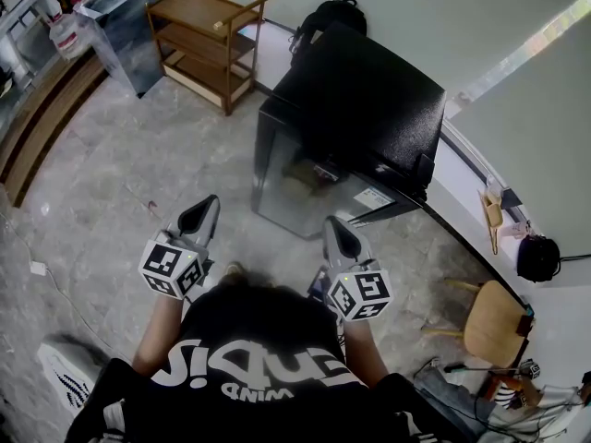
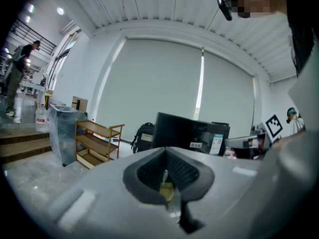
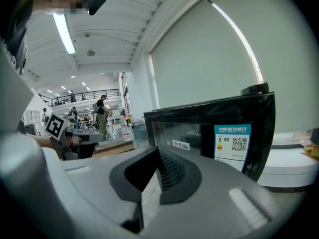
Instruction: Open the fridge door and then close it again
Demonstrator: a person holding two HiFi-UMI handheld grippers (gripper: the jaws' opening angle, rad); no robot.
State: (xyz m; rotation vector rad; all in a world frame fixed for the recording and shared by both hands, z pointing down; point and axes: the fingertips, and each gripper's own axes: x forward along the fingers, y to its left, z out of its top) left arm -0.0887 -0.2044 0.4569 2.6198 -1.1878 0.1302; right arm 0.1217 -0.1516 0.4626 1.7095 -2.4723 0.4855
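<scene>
A black mini fridge (image 1: 365,109) stands on the floor ahead of me, and its glass-fronted door (image 1: 305,187) lies flush with the body. My left gripper (image 1: 209,204) hovers short of the door's left side, shut and empty. My right gripper (image 1: 333,225) sits just before the door's lower edge, also shut with nothing in it. The left gripper view looks over its closed jaws (image 2: 166,176) at the fridge (image 2: 188,133) some way off. In the right gripper view the closed jaws (image 3: 157,156) point at the fridge door (image 3: 199,136), which carries an energy label. Neither gripper touches the fridge.
A wooden shelf unit (image 1: 205,42) and a plastic-wrapped cabinet (image 1: 129,26) stand at the back left. A black backpack (image 1: 329,15) leans behind the fridge. A wooden chair (image 1: 493,323) is at the right by a white ledge (image 1: 466,178). Steps (image 1: 42,123) run along the left.
</scene>
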